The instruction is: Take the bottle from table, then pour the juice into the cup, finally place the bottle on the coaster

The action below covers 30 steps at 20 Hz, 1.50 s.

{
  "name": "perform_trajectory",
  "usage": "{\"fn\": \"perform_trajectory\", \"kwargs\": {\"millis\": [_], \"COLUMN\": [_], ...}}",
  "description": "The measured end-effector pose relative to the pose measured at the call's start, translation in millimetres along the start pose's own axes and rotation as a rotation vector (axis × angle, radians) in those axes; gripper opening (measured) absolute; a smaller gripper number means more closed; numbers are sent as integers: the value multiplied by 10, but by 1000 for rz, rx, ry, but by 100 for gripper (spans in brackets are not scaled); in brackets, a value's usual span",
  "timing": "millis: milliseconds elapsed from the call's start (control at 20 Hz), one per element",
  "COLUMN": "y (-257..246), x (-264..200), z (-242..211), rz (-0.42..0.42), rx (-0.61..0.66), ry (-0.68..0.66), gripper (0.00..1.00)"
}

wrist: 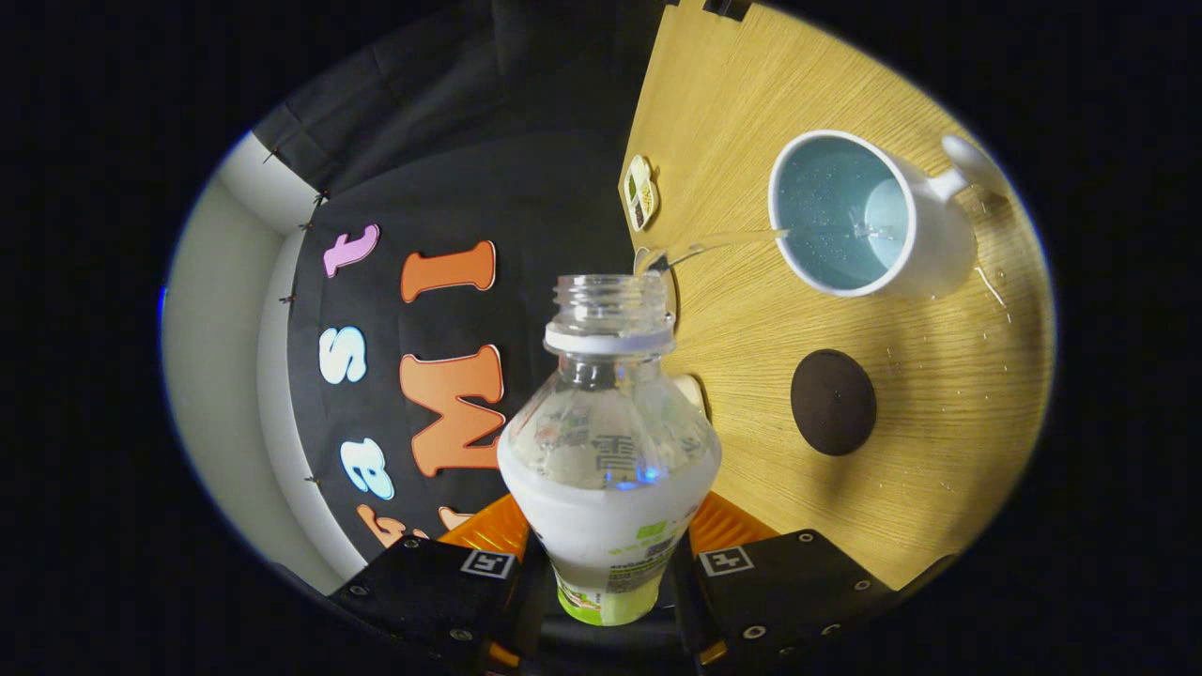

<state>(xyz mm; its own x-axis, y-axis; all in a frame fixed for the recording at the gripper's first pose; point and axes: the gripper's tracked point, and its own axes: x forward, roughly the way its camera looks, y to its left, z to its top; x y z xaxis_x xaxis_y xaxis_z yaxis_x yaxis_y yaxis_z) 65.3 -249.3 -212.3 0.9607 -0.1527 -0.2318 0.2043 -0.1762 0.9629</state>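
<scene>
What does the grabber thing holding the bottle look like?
The gripper has two chunky black blocks with small silver screws, one on each side of the bottle. Each block carries a square black-and-white marker sticker, and shiny orange parts show behind them.

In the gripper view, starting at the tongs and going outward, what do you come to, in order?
tongs shut on the tilted bottle → dark round coaster on the wooden table → white cup, catching the poured stream.

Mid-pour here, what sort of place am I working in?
Likely a staged recording booth, not a kitchen: black cloth wall, bare wooden table, just a cup and coaster laid out. The claw is shut on the bottle.
</scene>
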Motion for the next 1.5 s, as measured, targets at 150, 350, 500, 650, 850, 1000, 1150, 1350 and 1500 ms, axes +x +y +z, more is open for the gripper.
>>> {"fn": "perform_trajectory", "kwargs": {"millis": [150, 350, 500, 650, 850, 1000, 1150, 1350, 1500], "y": [1, -22, -23, 1, 15, 14, 16, 9, 17], "x": [3, 7, 18, 14, -7, 9, -1, -15, 0], "z": [5, -2, 20, 26, 39, 44, 60, 67, 67], "rz": [-7, -14, -17, -15, -15, -15, -12, -4, 3], "rx": [11, 28, 38, 47, 55, 62, 65, 67, 70], "ry": [3, 6, 7, 7, 9, 7, 6, 7, 7], "gripper": [57, 57, 57, 57, 57, 56, 57, 56, 57]}}
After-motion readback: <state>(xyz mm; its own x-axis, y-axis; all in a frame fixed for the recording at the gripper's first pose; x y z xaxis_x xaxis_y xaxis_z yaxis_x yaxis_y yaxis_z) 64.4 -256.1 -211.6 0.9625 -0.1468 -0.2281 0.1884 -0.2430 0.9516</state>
